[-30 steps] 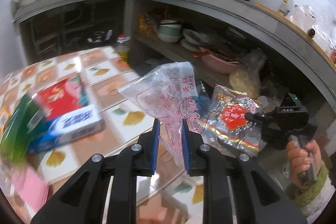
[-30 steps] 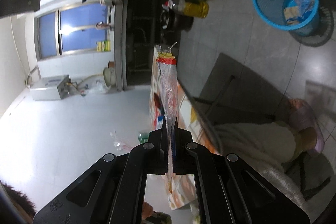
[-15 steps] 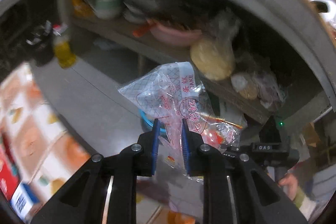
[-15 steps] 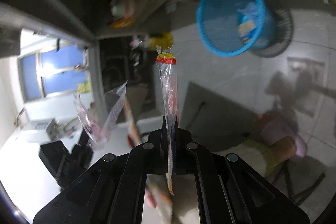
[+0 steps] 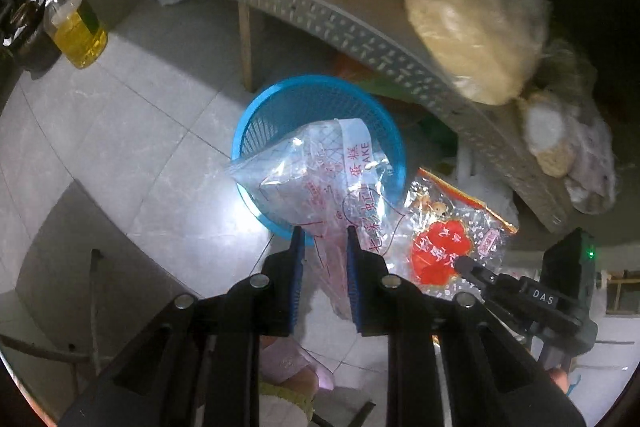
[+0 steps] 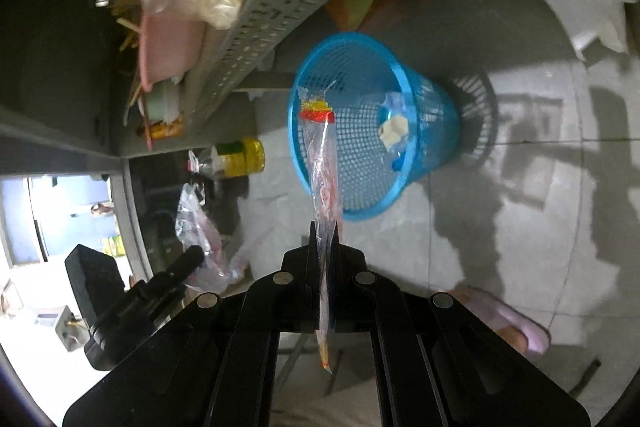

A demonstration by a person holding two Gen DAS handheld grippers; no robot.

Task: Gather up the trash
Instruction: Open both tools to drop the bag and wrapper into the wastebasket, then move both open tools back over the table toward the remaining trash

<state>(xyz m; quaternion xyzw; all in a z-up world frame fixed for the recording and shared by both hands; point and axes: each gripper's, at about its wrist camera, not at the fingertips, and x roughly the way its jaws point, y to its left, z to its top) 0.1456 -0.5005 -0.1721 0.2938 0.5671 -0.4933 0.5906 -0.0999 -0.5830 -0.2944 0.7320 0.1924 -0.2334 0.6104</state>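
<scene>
cake bag [image 5: 320,175] pinched btwn L fingers [image 5: 296,267]; red wrapper [image 6: 322,171] clamped in R fingers [image 6: 312,259]; bin [image 5: 256,123] below

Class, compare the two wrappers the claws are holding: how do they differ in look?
The cake bag in the left claw is clear with pink print; the snack wrapper in the right claw has a red emblem and yellow-red edge. Both are crinkly plastic, held above the blue basket.

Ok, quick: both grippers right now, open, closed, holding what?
Left gripper: closed on a clear crinkled plastic cake bag with pink print.
Right gripper: closed on a flat clear snack wrapper with a red label.
</scene>
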